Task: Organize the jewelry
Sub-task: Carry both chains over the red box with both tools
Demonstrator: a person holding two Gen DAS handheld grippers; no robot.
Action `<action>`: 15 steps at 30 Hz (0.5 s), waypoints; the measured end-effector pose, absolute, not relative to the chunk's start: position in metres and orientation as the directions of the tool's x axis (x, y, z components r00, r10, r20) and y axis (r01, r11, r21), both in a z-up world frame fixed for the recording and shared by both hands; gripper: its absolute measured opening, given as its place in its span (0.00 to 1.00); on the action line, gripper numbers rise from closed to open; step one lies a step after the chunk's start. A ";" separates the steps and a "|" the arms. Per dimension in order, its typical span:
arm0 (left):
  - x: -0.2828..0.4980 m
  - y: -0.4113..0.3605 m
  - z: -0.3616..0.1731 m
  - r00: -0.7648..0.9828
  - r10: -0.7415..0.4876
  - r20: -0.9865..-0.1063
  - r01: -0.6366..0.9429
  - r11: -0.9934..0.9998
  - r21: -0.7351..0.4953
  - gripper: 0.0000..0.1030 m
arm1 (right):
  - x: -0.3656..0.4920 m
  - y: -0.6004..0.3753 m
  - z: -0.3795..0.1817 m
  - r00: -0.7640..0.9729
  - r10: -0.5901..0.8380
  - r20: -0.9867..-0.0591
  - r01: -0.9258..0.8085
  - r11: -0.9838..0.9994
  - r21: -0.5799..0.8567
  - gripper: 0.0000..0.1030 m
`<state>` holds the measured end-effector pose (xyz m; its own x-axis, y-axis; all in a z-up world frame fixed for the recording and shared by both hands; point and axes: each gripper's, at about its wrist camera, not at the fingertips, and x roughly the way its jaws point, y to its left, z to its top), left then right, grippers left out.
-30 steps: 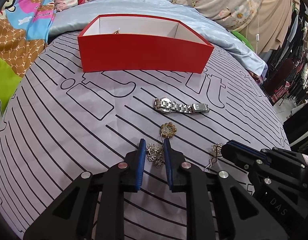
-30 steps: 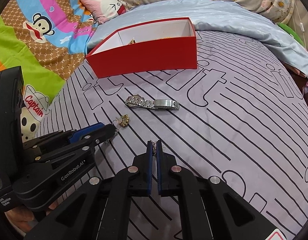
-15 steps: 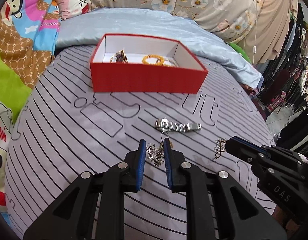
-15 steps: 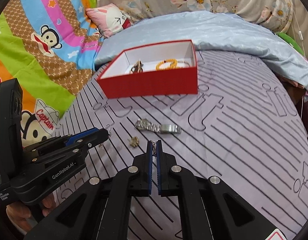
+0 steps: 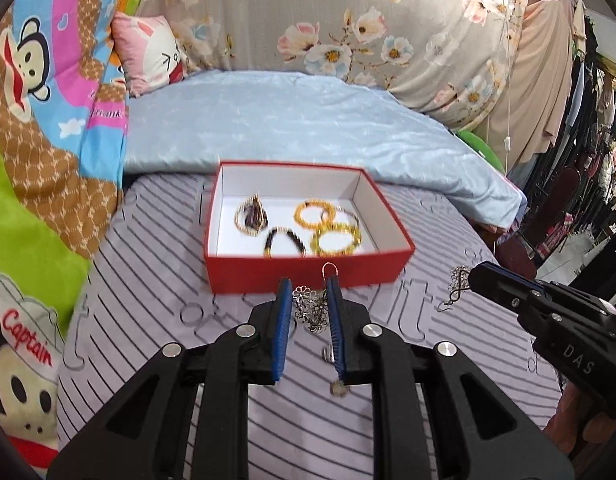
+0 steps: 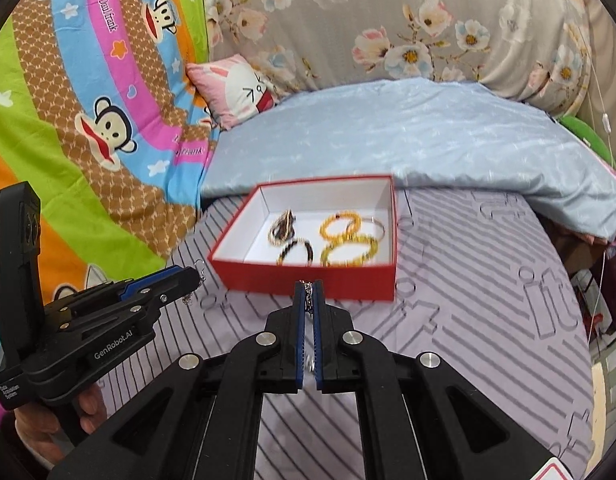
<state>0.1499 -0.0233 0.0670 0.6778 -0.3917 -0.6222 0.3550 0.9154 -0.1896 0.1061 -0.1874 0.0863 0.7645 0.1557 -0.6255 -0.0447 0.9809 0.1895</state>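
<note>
An open red box (image 5: 308, 270) (image 6: 312, 278) with a white inside stands on the striped bed cover and holds several bead bracelets (image 5: 334, 240) (image 6: 348, 250). My left gripper (image 5: 310, 296) is shut on a silver filigree earring (image 5: 310, 308), lifted just in front of the box. My right gripper (image 6: 308, 294) is shut on a second silver earring (image 6: 308, 300); that earring hangs from its tip in the left wrist view (image 5: 456, 284). A small gold piece (image 5: 339, 389) and part of a watch (image 5: 328, 354) lie on the cover below the left fingers.
A pale blue quilt (image 5: 292, 120) lies behind the box, with a pink pillow (image 5: 148, 52) and floral cushions beyond. A cartoon blanket (image 6: 88, 120) runs along the left. Hanging clothes (image 5: 588, 140) are at the right, past the bed's edge.
Both grippers have risen and moved toward the box with their earrings held. The box's inside now shows fully, and the watch and gold piece have dropped below the left fingers.
</note>
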 end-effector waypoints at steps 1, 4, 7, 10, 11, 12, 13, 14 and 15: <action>0.154 -0.023 0.069 0.683 -0.390 -0.618 0.355 0.916 -0.187 0.17 | 0.112 -0.187 0.091 0.772 0.154 -0.616 -0.049 0.982 0.185 0.03; 0.171 -0.026 0.079 0.699 -0.383 -0.604 0.352 0.919 -0.176 0.17 | 0.132 -0.188 0.103 0.788 0.157 -0.595 -0.058 0.981 0.183 0.03; 0.188 -0.029 0.084 0.712 -0.377 -0.593 0.349 0.922 -0.166 0.17 | 0.154 -0.189 0.108 0.790 0.168 -0.590 -0.066 0.980 0.189 0.03; 0.204 -0.032 0.086 0.718 -0.371 -0.589 0.348 0.924 -0.157 0.17 | 0.177 -0.189 0.108 0.785 0.177 -0.593 -0.072 0.978 0.197 0.03; 0.211 -0.035 0.086 0.718 -0.368 -0.590 0.350 0.925 -0.151 0.17 | 0.184 -0.188 0.108 0.783 0.183 -0.594 -0.075 0.976 0.202 0.03; 0.217 -0.036 0.086 0.721 -0.363 -0.590 0.345 0.927 -0.148 0.17 | 0.192 -0.188 0.107 0.782 0.187 -0.595 -0.076 0.975 0.208 0.03; 0.225 -0.037 0.085 0.720 -0.361 -0.592 0.342 0.928 -0.149 0.17 | 0.200 -0.187 0.106 0.779 0.188 -0.598 -0.077 0.975 0.208 0.03; 0.232 -0.038 0.084 0.718 -0.361 -0.595 0.340 0.928 -0.152 0.17 | 0.209 -0.186 0.104 0.776 0.188 -0.602 -0.077 0.976 0.205 0.03; 0.238 -0.039 0.083 0.716 -0.361 -0.597 0.338 0.928 -0.155 0.17 | 0.215 -0.185 0.103 0.774 0.189 -0.605 -0.078 0.976 0.205 0.03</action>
